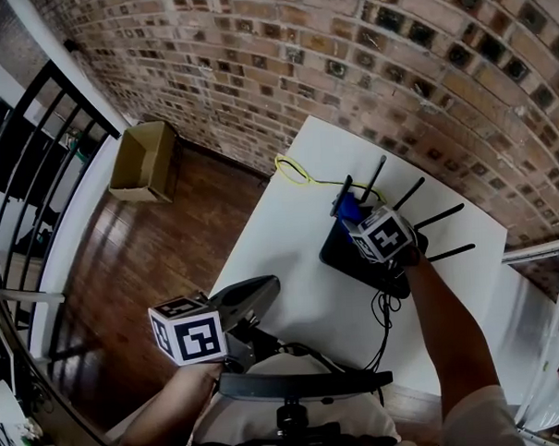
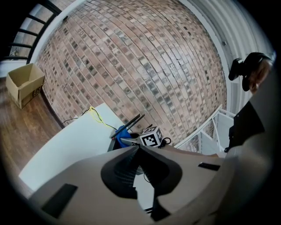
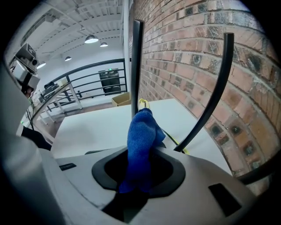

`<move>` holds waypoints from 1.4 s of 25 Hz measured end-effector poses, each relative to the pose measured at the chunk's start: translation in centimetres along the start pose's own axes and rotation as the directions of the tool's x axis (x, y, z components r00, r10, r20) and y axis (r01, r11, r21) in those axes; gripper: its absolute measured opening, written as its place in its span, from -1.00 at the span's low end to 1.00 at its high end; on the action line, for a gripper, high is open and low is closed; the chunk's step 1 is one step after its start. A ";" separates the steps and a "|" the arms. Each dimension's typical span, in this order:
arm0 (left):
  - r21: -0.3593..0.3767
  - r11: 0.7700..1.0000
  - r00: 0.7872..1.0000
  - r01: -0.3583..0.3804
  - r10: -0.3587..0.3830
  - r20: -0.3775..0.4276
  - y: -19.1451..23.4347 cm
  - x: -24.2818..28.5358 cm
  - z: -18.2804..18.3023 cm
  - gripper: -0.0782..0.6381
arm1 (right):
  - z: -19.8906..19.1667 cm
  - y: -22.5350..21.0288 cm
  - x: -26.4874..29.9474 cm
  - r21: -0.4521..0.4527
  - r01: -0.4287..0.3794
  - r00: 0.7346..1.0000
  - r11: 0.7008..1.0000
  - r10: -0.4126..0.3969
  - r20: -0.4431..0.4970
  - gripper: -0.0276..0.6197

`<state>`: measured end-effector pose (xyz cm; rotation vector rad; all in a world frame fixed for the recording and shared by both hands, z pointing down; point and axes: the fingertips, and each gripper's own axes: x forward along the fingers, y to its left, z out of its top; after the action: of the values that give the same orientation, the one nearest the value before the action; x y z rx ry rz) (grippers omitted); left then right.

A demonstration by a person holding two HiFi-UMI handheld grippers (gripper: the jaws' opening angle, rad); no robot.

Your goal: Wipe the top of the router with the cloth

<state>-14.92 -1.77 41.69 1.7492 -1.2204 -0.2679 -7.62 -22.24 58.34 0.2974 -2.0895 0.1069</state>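
The black router with several upright antennas sits at the back of the white table. My right gripper is over the router's top, shut on a blue cloth. In the right gripper view the cloth bunches up out of the jaws, between two antennas. My left gripper hovers at the table's near left edge, shut and holding nothing. In the left gripper view its jaw tips meet, and beyond them are the router, the cloth and the right gripper's marker cube.
A yellow cable loops behind the router and black cables trail off its front. A brick wall runs close behind the table. An open cardboard box stands on the wooden floor at the left, near a black railing.
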 end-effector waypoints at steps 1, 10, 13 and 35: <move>0.000 1.000 1.000 -0.001 0.001 -0.005 0.0 0.0 0.0 -0.78 | 0.0 0.0 0.0 0.003 0.002 1.000 1.000 -0.002 -0.001 -0.52; 0.011 1.000 1.000 0.029 -0.029 -0.007 -0.1 0.0 0.3 -0.78 | -0.1 0.1 0.2 0.034 0.021 1.000 0.999 -0.021 0.002 -0.52; 0.008 1.000 0.999 0.029 -0.029 -0.026 -0.1 0.1 0.1 -0.78 | -0.2 0.0 0.2 0.045 0.031 1.000 0.999 -0.031 0.005 -0.52; 0.046 0.985 0.976 0.167 -0.159 -0.149 -0.3 1.2 0.6 -0.78 | -1.7 -3.2 -8.9 0.358 0.269 0.938 0.894 -0.328 0.115 -0.52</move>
<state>-14.50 -3.08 41.49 1.8887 -0.9910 -0.1992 -1.10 -23.54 51.46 0.8629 -2.1639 0.2633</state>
